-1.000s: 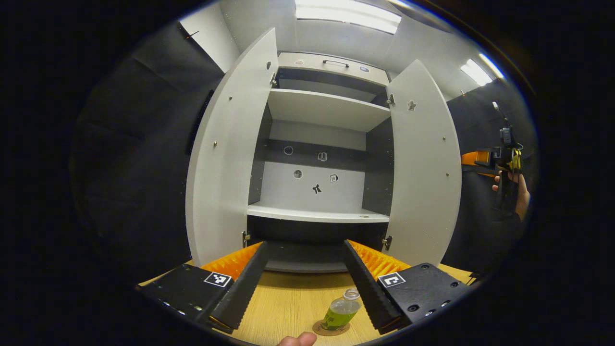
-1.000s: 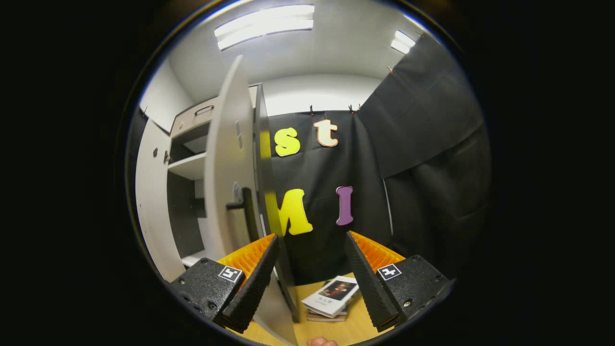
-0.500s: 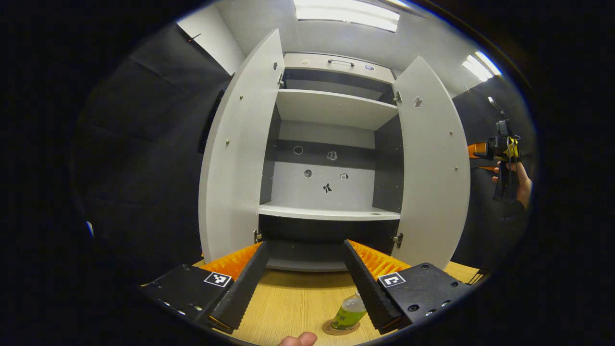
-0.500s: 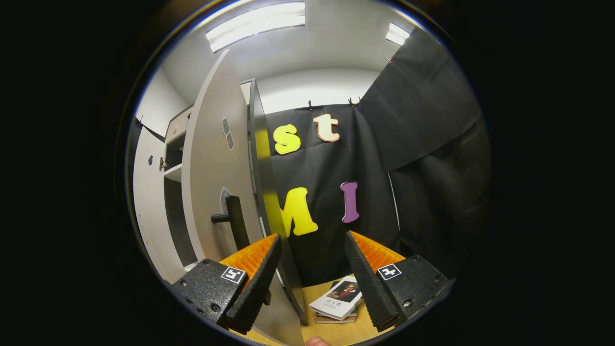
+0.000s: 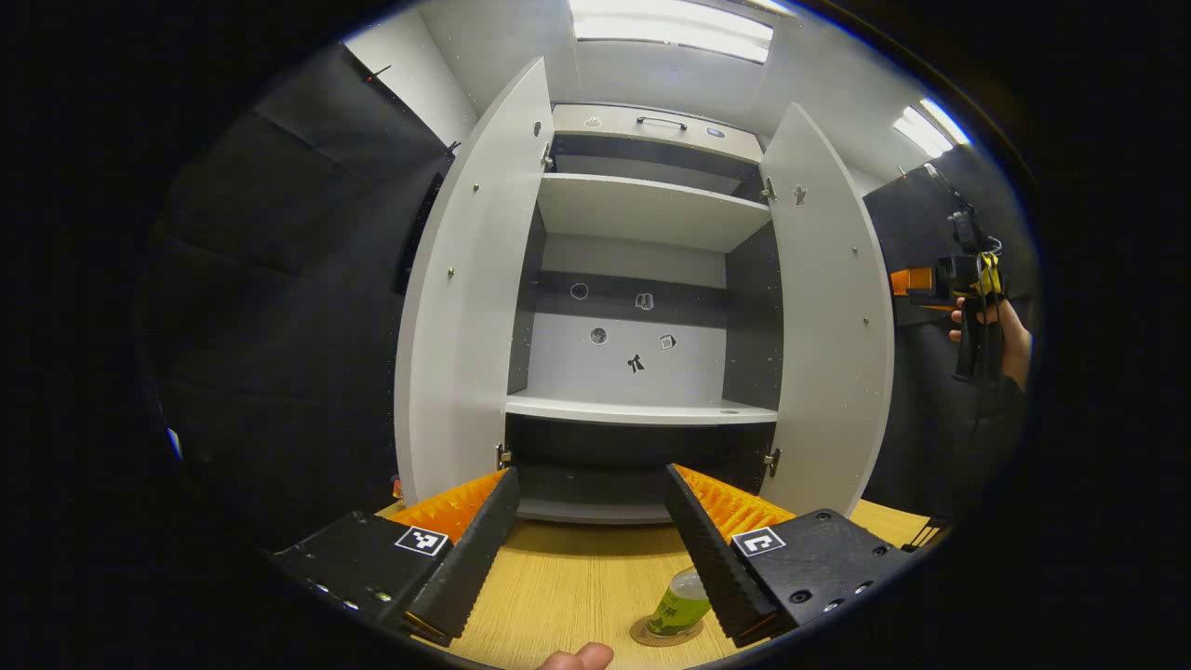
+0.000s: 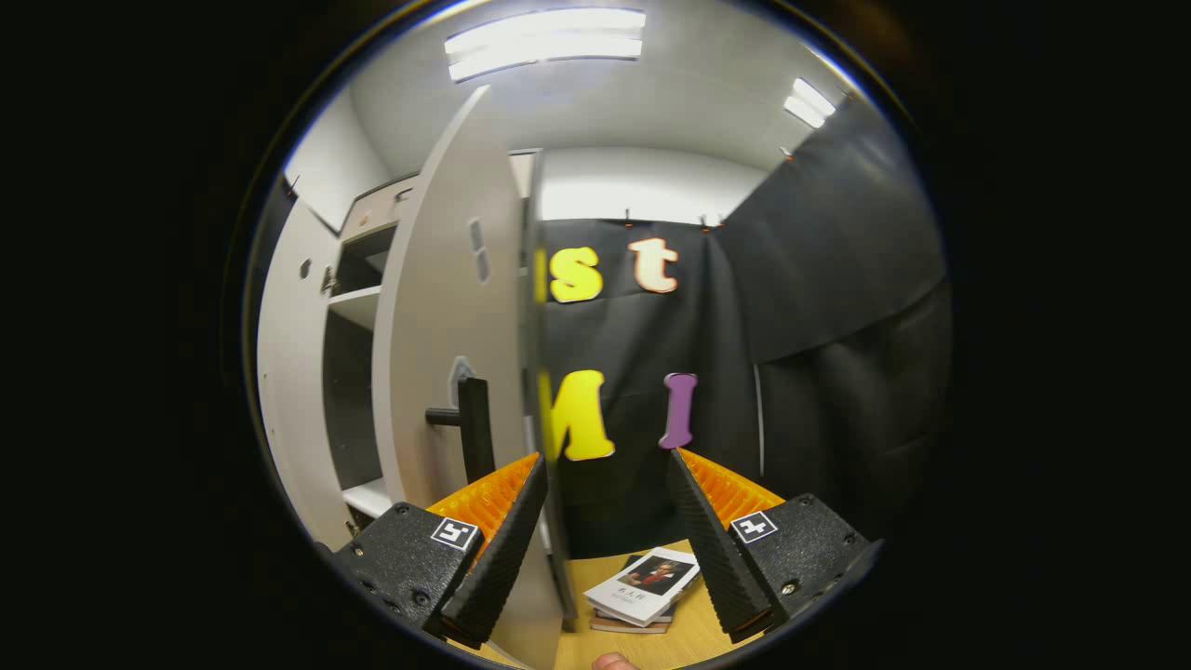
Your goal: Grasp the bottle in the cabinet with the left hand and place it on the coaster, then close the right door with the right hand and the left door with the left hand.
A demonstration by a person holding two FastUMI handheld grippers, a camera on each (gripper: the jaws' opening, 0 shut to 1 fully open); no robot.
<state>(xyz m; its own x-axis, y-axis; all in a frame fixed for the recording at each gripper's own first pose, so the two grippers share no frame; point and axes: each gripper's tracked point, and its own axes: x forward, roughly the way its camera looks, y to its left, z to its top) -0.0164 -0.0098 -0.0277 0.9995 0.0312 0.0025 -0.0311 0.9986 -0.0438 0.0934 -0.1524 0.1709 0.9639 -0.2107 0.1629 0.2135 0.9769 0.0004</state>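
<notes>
Now the right gripper (image 6: 605, 507), fingers spread wide, is straddling the tall white right door (image 6: 447, 307) edge. Pushing flat should swing it closed cleanly. The left gripper (image 5: 588, 521) is hovering, fingers wide, above the green bottle (image 5: 681, 607) sitting on its round coaster (image 5: 662, 635).

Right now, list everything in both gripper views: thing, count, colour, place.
cabinet: one, white, at the table's back, shelves bare.
cabinet doors: two, white, both open; black handle on the right one.
bottle: one, green, upright on the coaster.
coaster: one, brown, on the table.
table: one, light wood.
books: small stack, white cover on top, on the table right of the cabinet.
left gripper: open, above the table.
right gripper: open, its fingers either side of the right door's edge.
</notes>
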